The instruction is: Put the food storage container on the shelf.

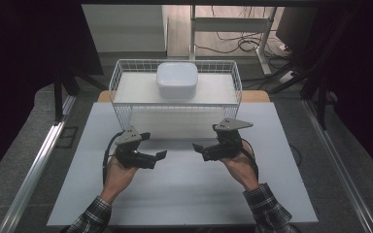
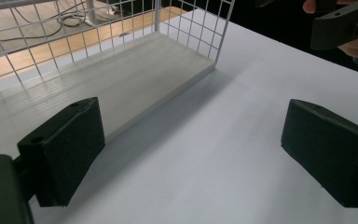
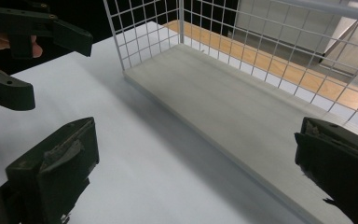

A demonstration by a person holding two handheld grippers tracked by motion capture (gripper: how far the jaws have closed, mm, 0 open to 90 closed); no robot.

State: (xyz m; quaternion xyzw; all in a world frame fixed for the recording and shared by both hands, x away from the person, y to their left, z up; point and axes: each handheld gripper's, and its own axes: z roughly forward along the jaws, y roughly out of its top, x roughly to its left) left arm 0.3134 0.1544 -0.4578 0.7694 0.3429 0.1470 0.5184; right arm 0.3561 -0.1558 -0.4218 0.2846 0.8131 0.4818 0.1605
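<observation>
Over the white surface (image 1: 184, 189) we held both tools low, facing each other and well apart. Our left tool (image 1: 159, 155) had its jaws spread wide with nothing between them, and our right tool (image 1: 198, 148) was likewise wide and empty. Just beyond them stood the white wire basket (image 1: 121, 77), its near side resting on the surface. Inside it, toward the back middle, sat the white lidded container (image 1: 177, 80), clear of both tools.
</observation>
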